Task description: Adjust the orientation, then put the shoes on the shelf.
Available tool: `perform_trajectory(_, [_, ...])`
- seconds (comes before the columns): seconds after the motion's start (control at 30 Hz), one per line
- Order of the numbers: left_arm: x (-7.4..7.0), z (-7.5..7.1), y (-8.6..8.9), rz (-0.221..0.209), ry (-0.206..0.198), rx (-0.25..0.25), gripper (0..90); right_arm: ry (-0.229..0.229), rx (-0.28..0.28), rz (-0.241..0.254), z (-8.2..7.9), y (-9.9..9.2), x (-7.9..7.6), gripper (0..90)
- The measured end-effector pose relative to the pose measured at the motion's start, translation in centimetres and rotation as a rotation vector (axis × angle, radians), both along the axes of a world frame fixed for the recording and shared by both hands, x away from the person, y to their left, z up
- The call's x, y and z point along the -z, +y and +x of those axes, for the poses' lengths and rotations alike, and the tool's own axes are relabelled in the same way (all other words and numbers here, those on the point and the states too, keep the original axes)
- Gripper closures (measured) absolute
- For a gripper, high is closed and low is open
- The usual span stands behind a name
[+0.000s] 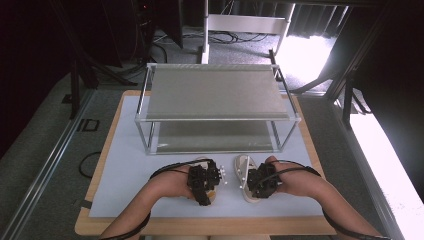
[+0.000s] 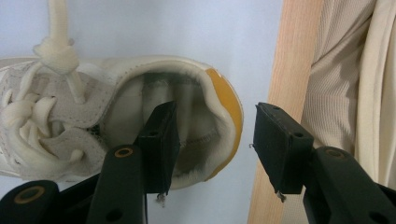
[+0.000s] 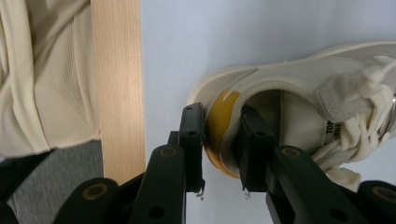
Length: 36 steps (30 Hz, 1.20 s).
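Observation:
Two cream lace-up shoes with yellow heel tabs lie side by side on the white mat [image 1: 130, 170] near the front edge. My left gripper [image 1: 204, 182] is over the left shoe [image 1: 216, 193]. In the left gripper view that gripper [image 2: 219, 140] is open: one jaw is inside the left shoe [image 2: 70, 102], the other is outside its heel, and the heel collar stands between them untouched on the outer side. My right gripper [image 1: 262, 181] is over the right shoe [image 1: 243, 170]. In the right gripper view the gripper [image 3: 223, 126] is shut on the heel of that shoe [image 3: 327, 79].
A metal-framed rack [image 1: 215, 95] with two grey shelves stands on the far half of the mat. The wooden table edge [image 2: 285, 56] runs right behind the shoes' heels, with the person's cream clothing beyond it. Bare mat lies left and right of the shoes.

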<state>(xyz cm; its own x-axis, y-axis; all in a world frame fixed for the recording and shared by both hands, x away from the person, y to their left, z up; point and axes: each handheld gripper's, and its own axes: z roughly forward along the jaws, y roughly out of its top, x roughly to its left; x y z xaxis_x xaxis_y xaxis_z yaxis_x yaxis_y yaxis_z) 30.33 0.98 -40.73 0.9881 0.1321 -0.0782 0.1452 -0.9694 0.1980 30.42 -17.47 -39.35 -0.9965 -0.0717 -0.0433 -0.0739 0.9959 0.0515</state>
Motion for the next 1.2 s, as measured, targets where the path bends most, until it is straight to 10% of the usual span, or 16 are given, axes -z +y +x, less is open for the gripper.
perform_trajectory(0.3, [0.6, 0.1, 0.1, -0.009, 0.015, -0.037, 49.5, -0.029, 0.020, 0.024, -0.3, 0.3, 0.3, 59.7])
perform_trajectory(0.63, [1.4, 0.5, -0.2, -0.010, 0.038, -0.062, 52.7, -0.059, -0.023, -0.017, -0.9, 0.3, 0.9, 67.7])
perform_trajectory(0.93, [1.5, 0.3, -0.1, -0.041, 0.078, -0.024, 73.3, -0.064, -0.040, -0.011, -1.2, 0.3, 0.8, 71.3])
perform_trajectory(1.2, [0.2, 0.3, 0.4, -0.129, 0.047, 0.010, 77.7, -0.073, -0.043, -0.009, -1.5, -0.1, 0.5, 72.8])
